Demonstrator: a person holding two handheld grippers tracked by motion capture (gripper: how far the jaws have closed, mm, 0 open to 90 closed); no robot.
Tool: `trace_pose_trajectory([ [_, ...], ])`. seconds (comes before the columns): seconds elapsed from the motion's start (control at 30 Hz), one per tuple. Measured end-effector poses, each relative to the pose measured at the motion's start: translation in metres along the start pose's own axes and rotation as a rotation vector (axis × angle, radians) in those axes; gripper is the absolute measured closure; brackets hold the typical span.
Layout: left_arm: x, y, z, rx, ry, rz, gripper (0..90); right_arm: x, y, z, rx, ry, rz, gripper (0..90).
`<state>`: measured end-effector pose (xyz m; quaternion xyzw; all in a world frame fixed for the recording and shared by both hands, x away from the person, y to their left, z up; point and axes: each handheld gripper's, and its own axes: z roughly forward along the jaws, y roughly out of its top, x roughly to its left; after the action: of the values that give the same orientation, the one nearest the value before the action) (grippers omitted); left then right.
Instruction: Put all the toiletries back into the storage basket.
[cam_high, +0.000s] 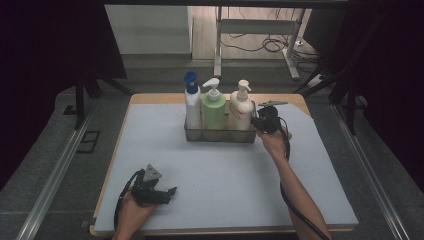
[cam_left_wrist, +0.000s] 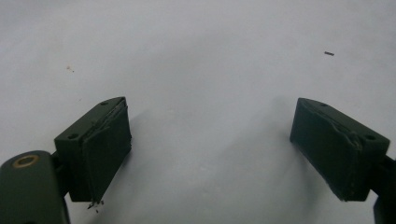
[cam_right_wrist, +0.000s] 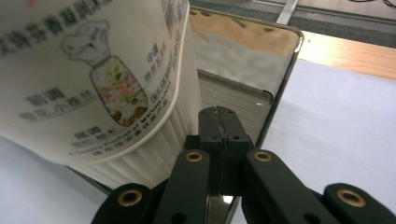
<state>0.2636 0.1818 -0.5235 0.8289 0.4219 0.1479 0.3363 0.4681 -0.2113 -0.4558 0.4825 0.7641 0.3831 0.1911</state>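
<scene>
Table: covered by a pale blue mat (cam_high: 225, 170), with dark curtains at both sides.
Basket (cam_high: 220, 134): set at 12 o'clock on the mat; a blue-capped bottle (cam_high: 192, 105), a green bottle (cam_high: 213, 109) and a cream bottle (cam_high: 241, 107) are held upright inside.
Right gripper (cam_right_wrist: 219, 122): jaws are pinched together on the basket's right-end wall, beside the cream bottle.
Left gripper (cam_high: 167, 192): rested at 7 o'clock, jaws spread wide, nothing held.

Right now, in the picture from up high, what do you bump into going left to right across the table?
Left tongs → blue-capped white bottle → green pump bottle → cream pump bottle → right tongs, at the right end of the metal basket holding the three bottles.
</scene>
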Motion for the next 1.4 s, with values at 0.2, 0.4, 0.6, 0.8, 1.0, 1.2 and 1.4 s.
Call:
trace_pose_trajectory([
  [0.2, 0.000, 0.000, 0.000, 0.000, 0.000, 0.000, 12.3, 0.006, 0.000, 0.003, 0.002, 0.016, -0.007, 89.5],
  [0.4, 0.000, 0.000, 0.000, 0.000, 0.000, 0.000, 12.3, 0.011, -0.001, 0.005, 0.007, 0.036, -0.014, 89.4],
  [0.6, 0.000, 0.000, 0.000, 0.000, 0.000, 0.000, 12.3, 0.018, -0.001, 0.008, 0.006, 0.053, -0.029, 89.4],
  [0.8, 0.000, 0.000, 0.000, 0.000, 0.000, 0.000, 12.3, 0.017, 0.001, 0.012, 0.002, 0.049, -0.007, 88.0],
  [1.0, 0.000, 0.000, 0.000, 0.000, 0.000, 0.000, 12.3, 0.017, 0.001, 0.016, 0.015, 0.062, 0.007, 89.4],
  [1.2, 0.000, 0.000, 0.000, 0.000, -0.001, 0.000, 12.3, 0.023, -0.001, 0.018, 0.024, 0.061, -0.010, 89.5],
  [1.4, 0.000, 0.000, 0.000, 0.001, -0.001, 0.000, 12.3, 0.024, 0.000, 0.017, 0.026, 0.057, -0.015, 89.6],
])
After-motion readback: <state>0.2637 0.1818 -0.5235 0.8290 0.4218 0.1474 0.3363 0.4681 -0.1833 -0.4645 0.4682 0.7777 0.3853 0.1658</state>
